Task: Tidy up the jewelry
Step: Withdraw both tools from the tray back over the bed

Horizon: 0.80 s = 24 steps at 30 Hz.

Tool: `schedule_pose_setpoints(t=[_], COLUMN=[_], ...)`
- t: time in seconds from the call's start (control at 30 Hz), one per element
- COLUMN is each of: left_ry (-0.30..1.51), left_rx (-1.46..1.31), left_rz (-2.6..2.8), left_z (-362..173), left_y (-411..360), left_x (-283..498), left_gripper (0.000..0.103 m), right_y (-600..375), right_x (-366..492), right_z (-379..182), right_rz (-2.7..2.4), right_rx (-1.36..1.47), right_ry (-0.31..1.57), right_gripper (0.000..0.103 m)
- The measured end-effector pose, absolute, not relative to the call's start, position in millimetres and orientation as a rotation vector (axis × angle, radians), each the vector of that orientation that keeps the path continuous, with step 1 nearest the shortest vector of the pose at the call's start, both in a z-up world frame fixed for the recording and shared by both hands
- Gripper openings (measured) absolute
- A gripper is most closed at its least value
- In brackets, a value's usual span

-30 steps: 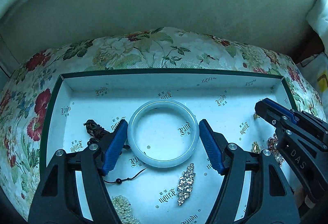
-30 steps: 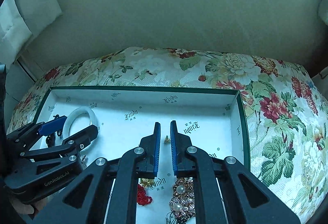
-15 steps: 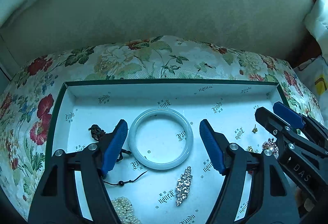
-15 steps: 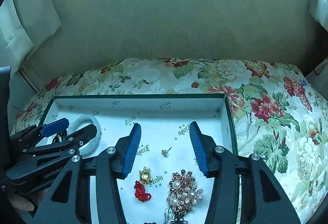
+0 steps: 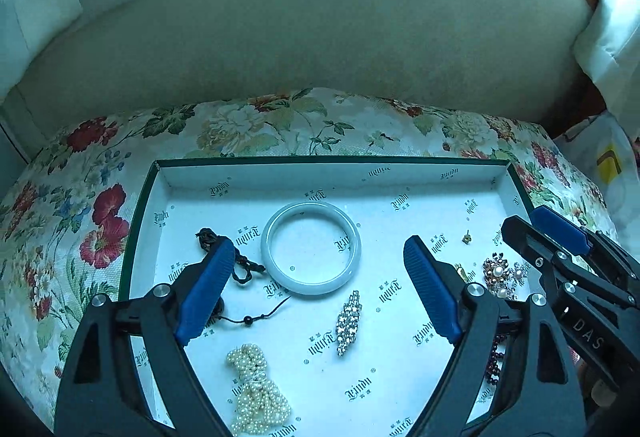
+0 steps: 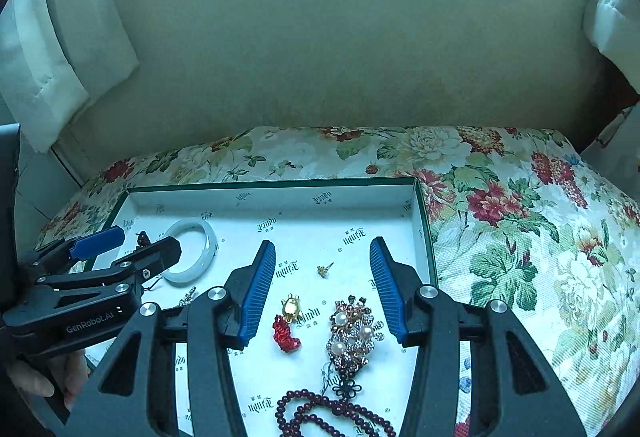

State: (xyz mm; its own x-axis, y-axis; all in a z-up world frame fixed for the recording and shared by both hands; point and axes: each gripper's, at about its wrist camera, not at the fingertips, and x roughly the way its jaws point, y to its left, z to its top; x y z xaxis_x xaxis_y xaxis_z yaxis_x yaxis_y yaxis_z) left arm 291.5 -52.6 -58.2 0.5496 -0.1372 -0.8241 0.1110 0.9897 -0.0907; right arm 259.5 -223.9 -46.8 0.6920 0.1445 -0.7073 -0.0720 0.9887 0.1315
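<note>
1. A cushioned seat covered in floral fabric [image 5: 248, 125] carries everything; its cream cloth bears red blossoms and green leaves.
2. A shallow box tray [image 5: 320, 173] with a dark green rim and white printed lining rests directly on the fabric, near the front of the cushion.
3. In the right wrist view the tray's right wall [image 6: 420, 221] stands well in from the cushion's right side, leaving a wide band of flowered cloth [image 6: 520, 237] bare.
4. Behind the cushion rises a plain pale backrest [image 5: 320, 37], possibly part of the same sofa.
</note>
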Motion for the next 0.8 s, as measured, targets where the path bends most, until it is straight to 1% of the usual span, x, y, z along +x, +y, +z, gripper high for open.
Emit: schedule_pose_setpoints(t=[0.27, 0.43, 0.77, 0.8], left_ry=[0.929, 0.907, 0.936, 0.939], left_rx=[0.008, 0.027, 0.021, 0.023], left_rz=[-0.145, -0.146, -0.144, -0.139], left_z=[-37.3, -27.1, -34.7, -36.2], left_y=[-43.4, -38.7, -26.9, -26.1], left_x=[246.9, 210.8, 139.3, 133.5], left_gripper=[0.086, 0.085, 0.083, 0.079], right_y=[-228.5, -229.0, -207.6, -204.2], right_x=[213.6, 178.7, 108.4, 102.2], right_z=[-30.8, -29.9, -57.4, -61.9], right_rz=[0.112, 0.119, 0.171, 0.181], right_rx=[0.093, 0.109, 0.11, 0.107], right_ry=[0.747, 0.757, 0.851, 0.864], right_gripper=[0.049, 0.049, 0.048, 0.044])
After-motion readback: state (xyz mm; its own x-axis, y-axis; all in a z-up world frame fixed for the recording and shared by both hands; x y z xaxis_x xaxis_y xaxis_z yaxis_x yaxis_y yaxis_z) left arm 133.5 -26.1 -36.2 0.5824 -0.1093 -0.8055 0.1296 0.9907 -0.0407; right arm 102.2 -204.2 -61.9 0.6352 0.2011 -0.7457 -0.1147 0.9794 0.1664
